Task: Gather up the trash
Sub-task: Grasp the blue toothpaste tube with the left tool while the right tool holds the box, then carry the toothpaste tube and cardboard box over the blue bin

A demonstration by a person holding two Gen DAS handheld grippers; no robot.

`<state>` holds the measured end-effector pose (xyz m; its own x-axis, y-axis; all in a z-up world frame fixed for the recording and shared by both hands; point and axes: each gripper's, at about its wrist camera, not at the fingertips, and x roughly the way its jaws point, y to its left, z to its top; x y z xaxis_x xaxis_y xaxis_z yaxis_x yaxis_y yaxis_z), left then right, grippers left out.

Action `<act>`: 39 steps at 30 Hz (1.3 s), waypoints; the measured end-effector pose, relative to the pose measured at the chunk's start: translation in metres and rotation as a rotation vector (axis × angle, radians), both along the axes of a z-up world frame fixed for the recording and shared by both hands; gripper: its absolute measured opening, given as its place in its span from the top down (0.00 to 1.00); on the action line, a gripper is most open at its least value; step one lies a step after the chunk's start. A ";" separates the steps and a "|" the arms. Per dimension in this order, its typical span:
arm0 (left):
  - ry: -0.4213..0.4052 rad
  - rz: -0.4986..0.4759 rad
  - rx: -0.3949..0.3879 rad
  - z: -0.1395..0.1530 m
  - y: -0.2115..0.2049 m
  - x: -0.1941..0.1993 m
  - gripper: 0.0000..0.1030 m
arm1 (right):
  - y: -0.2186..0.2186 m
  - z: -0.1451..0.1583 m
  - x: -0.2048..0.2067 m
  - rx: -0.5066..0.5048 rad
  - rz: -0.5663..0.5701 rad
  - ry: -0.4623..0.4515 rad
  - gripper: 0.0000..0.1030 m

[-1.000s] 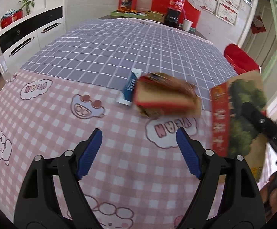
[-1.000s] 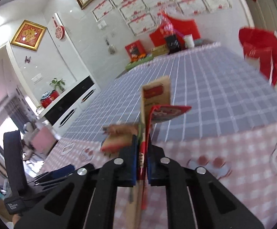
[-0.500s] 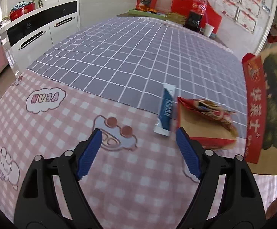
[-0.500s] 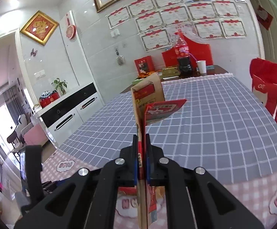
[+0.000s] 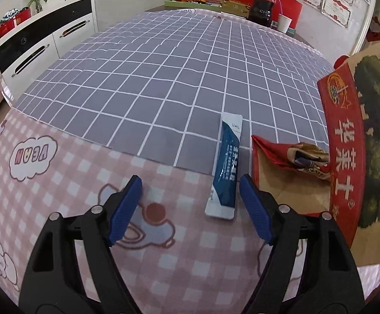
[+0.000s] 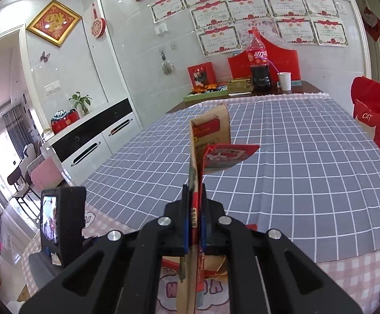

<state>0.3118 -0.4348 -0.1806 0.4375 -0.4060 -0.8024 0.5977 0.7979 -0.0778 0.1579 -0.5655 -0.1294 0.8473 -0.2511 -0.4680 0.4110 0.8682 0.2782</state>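
My left hand-held gripper [image 5: 190, 192] hangs over the table [image 5: 163, 83], its blue-padded jaws wide apart and closing, nothing pressed between them; a blue-and-white sachet [image 5: 226, 167] lies flat just inside the right-hand pad, across the seam where the pink gingham cloth [image 5: 67, 172] meets the grey grid cloth [image 5: 179, 73]. Just beside the sachet, a crumpled red wrapper [image 5: 291, 154] rests on a sheet of brown paper [image 5: 289, 191]. My right hand-held gripper [image 6: 194, 212] is clamped tight on the edge of a brown paper bag [image 6: 210, 128] printed with a red band, with a red packet [image 6: 226, 155] pinched alongside it, both held above the table. Beyond the sachet, at the table's far end, stand a cola bottle [image 6: 259, 57] and a white paper cup [image 6: 284, 80]. Framed certificates [image 6: 247, 10] cover the tiled wall behind them, a white cabinet with black trim [image 6: 98, 141] runs along one side, and a red-covered chair [image 6: 375, 120] sits at the other.
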 end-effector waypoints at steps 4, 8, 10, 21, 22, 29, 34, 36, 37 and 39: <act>-0.032 -0.008 0.033 -0.001 -0.007 -0.002 0.38 | 0.001 -0.004 0.001 0.013 0.012 0.003 0.93; -0.063 -0.046 0.051 0.000 -0.015 -0.007 0.66 | 0.004 -0.006 0.003 0.018 0.024 0.006 0.93; -0.072 -0.065 0.063 0.001 -0.017 -0.011 0.71 | 0.007 -0.006 0.004 0.011 0.029 0.009 0.93; -0.072 -0.010 -0.040 0.032 0.027 -0.020 0.83 | 0.033 0.003 0.008 -0.013 0.068 0.017 0.93; -0.077 -0.009 -0.047 0.036 0.032 -0.023 0.83 | 0.037 0.005 0.008 -0.016 0.072 0.015 0.93; -0.123 0.021 -0.096 0.066 0.071 -0.037 0.83 | 0.076 0.022 0.007 -0.047 0.119 -0.006 0.93; -0.145 0.065 -0.125 0.081 0.112 -0.044 0.83 | 0.111 0.035 0.008 -0.069 0.161 -0.020 0.93; -0.154 0.092 -0.136 0.086 0.134 -0.046 0.83 | 0.130 0.039 0.011 -0.075 0.188 -0.027 0.93; -0.156 0.102 -0.140 0.088 0.143 -0.045 0.83 | 0.138 0.041 0.013 -0.080 0.197 -0.029 0.93; -0.166 0.135 -0.152 0.092 0.169 -0.044 0.83 | 0.160 0.044 0.018 -0.088 0.229 -0.033 0.93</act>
